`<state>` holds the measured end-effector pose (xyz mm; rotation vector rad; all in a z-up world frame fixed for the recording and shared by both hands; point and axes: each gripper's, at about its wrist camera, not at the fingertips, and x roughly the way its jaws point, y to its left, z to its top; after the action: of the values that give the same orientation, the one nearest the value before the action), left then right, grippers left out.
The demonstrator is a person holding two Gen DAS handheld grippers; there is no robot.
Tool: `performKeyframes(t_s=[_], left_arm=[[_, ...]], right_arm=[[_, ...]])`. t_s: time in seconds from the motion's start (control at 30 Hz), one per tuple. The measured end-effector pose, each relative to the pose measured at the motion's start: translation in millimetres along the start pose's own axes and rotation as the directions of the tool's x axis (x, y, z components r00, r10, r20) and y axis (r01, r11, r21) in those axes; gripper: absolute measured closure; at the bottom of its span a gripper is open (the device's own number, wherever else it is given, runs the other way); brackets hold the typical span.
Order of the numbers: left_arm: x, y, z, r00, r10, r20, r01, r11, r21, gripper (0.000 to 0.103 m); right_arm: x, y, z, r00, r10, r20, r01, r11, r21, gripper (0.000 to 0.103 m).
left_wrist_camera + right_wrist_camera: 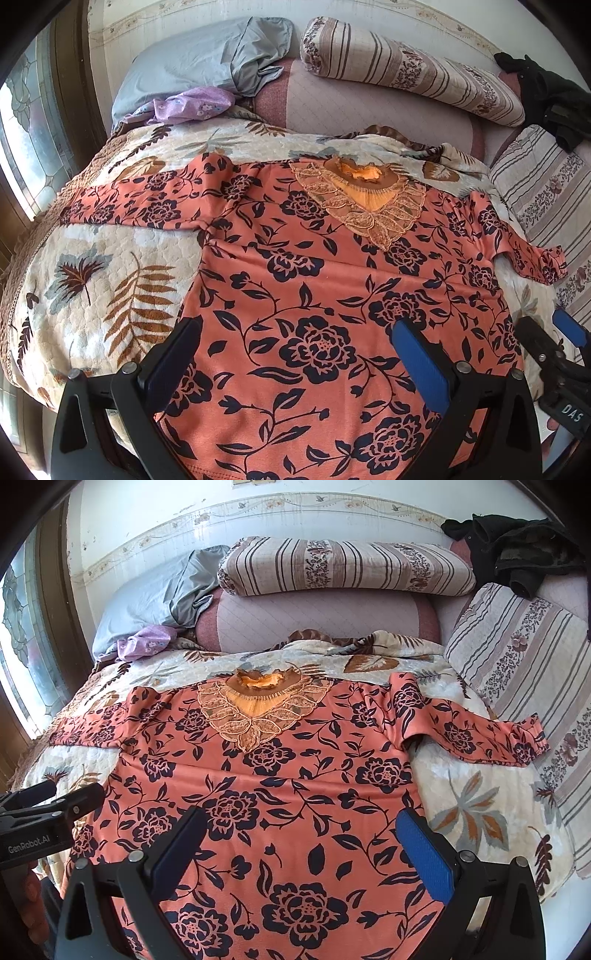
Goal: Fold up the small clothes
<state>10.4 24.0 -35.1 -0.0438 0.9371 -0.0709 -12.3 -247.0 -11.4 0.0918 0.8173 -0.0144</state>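
Observation:
An orange top with dark flowers (314, 295) lies flat and face up on the bed, lace collar (362, 199) at the far end, both sleeves spread out to the sides. It also shows in the right wrist view (266, 797). My left gripper (295, 332) is open above the top's lower part, nearer its left edge, and holds nothing. My right gripper (299, 823) is open above the lower part, nearer the right edge, and holds nothing. Each gripper shows in the other's view: the right one (546, 332) and the left one (70, 794).
The top lies on a leaf-print quilt (110, 266). Striped pillows (343, 565), a grey pillowcase (207, 55), a purple cloth (192, 105) and dark clothing (517, 550) lie at the bed's far end by the wall. A window (29, 147) is on the left.

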Motion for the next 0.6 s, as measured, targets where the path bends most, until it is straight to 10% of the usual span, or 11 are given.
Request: performKeyframes(t_s=[0.27,0.43,0.6], left_arm=[[66,119,-1,0.963,0.213,-0.164,-0.241,0.954,-0.177,0.0],[91,182,5,0.919,0.33,-0.218,-0.376,0.9,-0.223,0.0],[100,207,14,0.927,0.332,-0.176,-0.372,0.878,-0.302,0.0]], right_arm=[[26,-148,-28,0.989,0.147,-0.028,-0.123,0.902,0.414,0.0],[42,-272,-38,0.999,0.02,-0.049,0.015,0.781,0.625,0.001],[57,-359,-9,0.993,-0.117,-0.031,0.107,0.731,0.674,0.008]])
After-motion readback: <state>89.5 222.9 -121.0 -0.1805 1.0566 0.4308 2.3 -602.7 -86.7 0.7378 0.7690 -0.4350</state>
